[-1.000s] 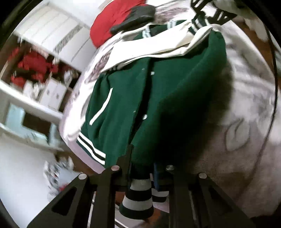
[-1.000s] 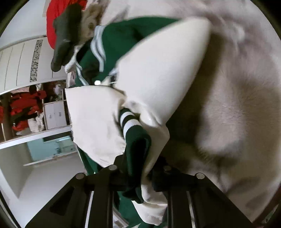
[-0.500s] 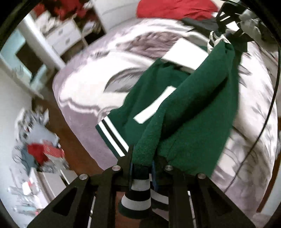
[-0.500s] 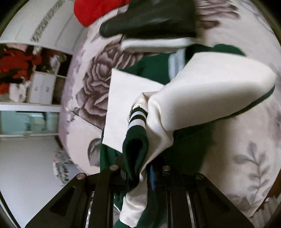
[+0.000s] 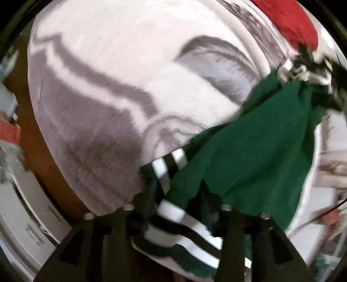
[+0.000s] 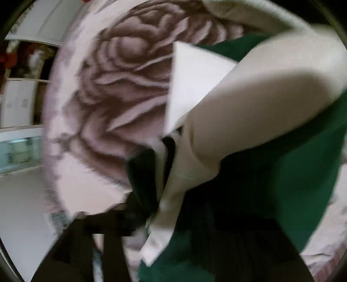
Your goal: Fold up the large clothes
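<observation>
A green varsity jacket (image 5: 249, 151) with cream sleeves (image 6: 260, 104) hangs over a bed with a grey-and-white floral blanket (image 5: 108, 86). My left gripper (image 5: 177, 208) points steeply down and its jaws are opening. The jacket's striped hem (image 5: 186, 230) lies loose between the fingers. In the blurred right wrist view, my right gripper (image 6: 171, 212) is also opening. The dark green sleeve cuff (image 6: 143, 171) and cream sleeve sit between its fingers. A gap shows beside its left finger (image 6: 117, 219), and green cloth hides its right finger.
A red pillow (image 5: 288, 19) lies at the far end of the bed. Brown floor (image 5: 32, 134) and white furniture (image 5: 28, 227) lie beyond the bed's edge at the left. Shelves (image 6: 19, 102) and pale floor (image 6: 21, 206) show left of the bed.
Both grippers have swept the jacket across the bed and now point more steeply down. Both pairs of jaws, clamped on the hem and cuff before, have spread apart.
</observation>
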A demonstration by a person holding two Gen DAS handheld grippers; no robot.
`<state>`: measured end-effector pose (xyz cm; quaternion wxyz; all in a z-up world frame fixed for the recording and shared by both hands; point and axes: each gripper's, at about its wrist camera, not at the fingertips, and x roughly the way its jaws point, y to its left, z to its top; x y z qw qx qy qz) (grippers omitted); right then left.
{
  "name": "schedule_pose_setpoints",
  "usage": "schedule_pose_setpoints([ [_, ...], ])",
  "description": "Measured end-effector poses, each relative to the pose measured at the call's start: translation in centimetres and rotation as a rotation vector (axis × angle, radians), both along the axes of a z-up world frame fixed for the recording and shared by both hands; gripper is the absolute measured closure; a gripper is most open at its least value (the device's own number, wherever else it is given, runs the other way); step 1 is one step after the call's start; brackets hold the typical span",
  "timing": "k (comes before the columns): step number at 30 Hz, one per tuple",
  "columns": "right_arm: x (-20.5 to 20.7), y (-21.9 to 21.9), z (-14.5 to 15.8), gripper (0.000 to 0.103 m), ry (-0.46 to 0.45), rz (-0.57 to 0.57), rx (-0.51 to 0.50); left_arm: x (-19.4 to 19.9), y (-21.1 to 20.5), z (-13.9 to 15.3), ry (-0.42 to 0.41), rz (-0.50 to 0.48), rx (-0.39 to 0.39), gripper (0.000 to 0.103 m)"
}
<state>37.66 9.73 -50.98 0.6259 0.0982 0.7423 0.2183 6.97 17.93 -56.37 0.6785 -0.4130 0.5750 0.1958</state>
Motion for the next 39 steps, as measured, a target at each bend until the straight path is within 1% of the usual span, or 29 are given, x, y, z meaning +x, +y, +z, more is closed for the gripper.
schedule_pose_setpoints([
  [1,-0.3,-0.4,0.4,0.042,0.026,0.010,0.055,-1.0,0.6,0.3,-0.004,0.020,-0.030,0.041],
  [2,-1.2,-1.5,1.3,0.041,0.055,0.019,0.127,-1.8,1.0,0.6,-0.028,0.040,-0.064,0.039],
  [3,-1.9,-2.5,2.0,0.037,0.063,0.018,0.165,-2.5,1.4,1.1,-0.055,0.062,-0.095,0.040],
  [4,-3.2,-4.2,3.0,0.034,0.069,0.015,0.205,-2.8,1.5,1.4,-0.070,0.070,-0.109,0.040],
  [5,-4.3,-5.5,3.6,0.034,0.070,0.016,0.216,-2.8,1.5,1.7,-0.092,0.063,-0.125,0.040],
  [7,-7.8,-9.8,4.4,0.034,0.057,0.010,0.205,-1.9,1.4,1.6,-0.116,0.010,-0.137,0.039],
  [10,-13.9,-15.9,2.9,0.033,0.076,-0.023,0.081,0.3,0.9,0.4,-0.055,-0.104,-0.061,0.039],
  [11,-16.7,-17.9,1.5,0.033,0.113,-0.049,0.044,0.8,0.5,-0.1,-0.031,-0.137,-0.016,0.040],
  [12,-19.6,-19.6,-0.2,0.033,0.175,-0.074,0.038,1.3,0.3,-0.2,-0.026,-0.154,0.008,0.045],
  [13,-22.5,-20.8,-2.3,0.033,0.251,-0.098,0.046,1.3,0.2,-0.2,-0.031,-0.163,0.042,0.054],
  [14,-25.1,-21.8,-4.4,0.033,0.308,-0.133,0.060,1.2,0.1,-0.1,-0.033,-0.168,0.065,0.071],
  [15,-26.8,-22.2,-5.9,0.033,0.341,-0.155,0.071,0.9,0.2,0.3,-0.039,-0.164,0.078,0.078],
  [17,-30.0,-22.3,-8.8,0.034,0.400,-0.179,0.130,0.6,0.7,0.5,-0.043,-0.150,0.076,0.081],
  [18,-31.1,-22.1,-9.5,0.052,0.406,-0.197,0.182,0.2,1.1,0.4,-0.039,-0.146,0.075,0.081],
  [19,-32.0,-21.7,-9.8,0.068,0.380,-0.202,0.229,-0.1,1.2,0.3,-0.035,-0.141,0.068,0.081],
  [21,-32.4,-21.6,-10.7,0.070,0.327,-0.186,0.183,-0.1,0.8,1.1,-0.007,-0.135,0.059,0.081],
  [23,-32.4,-22.2,-11.6,0.070,0.375,-0.243,0.178,0.4,0.4,3.3,0.022,-0.155,0.068,0.079],
  [25,-31.9,-22.0,-9.9,0.068,0.340,-0.164,0.160,0.8,0.1,6.3,0.043,-0.186,0.096,0.080],
  [26,-31.7,-22.3,-9.0,0.067,0.331,-0.143,0.162,0.9,-0.4,8.2,0.034,-0.200,0.110,0.079],
  [27,-31.5,-22.8,-7.9,0.059,0.322,-0.124,0.175,2.0,-0.9,9.3,0.017,-0.208,0.113,0.072],
  [28,-31.2,-23.8,-6.8,0.045,0.314,-0.123,0.196,2.9,-1.2,10.7,-0.010,-0.213,0.113,0.064],
  [29,-30.7,-24.9,-5.8,0.041,0.300,-0.133,0.217,4.1,-1.4,12.1,-0.046,-0.213,0.117,0.042],
  [30,-30.2,-26.2,-5.1,0.040,0.284,-0.142,0.232,5.3,-1.4,12.8,-0.086,-0.216,0.113,0.034],
  [31,-29.3,-27.6,-4.3,0.040,0.255,-0.155,0.244,7.4,-1.4,13.2,-0.134,-0.226,0.105,0.034],
  [33,-27.5,-30.1,-3.5,0.040,0.200,-0.189,0.234,11.7,-1.5,13.0,-0.158,-0.255,0.117,0.034],
  [35,-25.5,-32.6,-3.4,0.040,0.171,-0.251,0.225,17.4,-2.2,12.1,-0.199,-0.298,0.113,0.034],
  [36,-24.4,-33.9,-3.4,0.040,0.165,-0.288,0.233,20.8,-2.6,11.6,-0.217,-0.337,0.107,0.034],
  [38,-22.2,-36.1,-3.7,0.040,0.149,-0.346,0.239,26.9,-3.4,10.2,-0.221,-0.419,0.121,0.034],
  [39,-21.4,-36.5,-3.9,0.040,0.139,-0.357,0.234,29.0,-3.8,9.4,-0.217,-0.456,0.130,0.034],
])
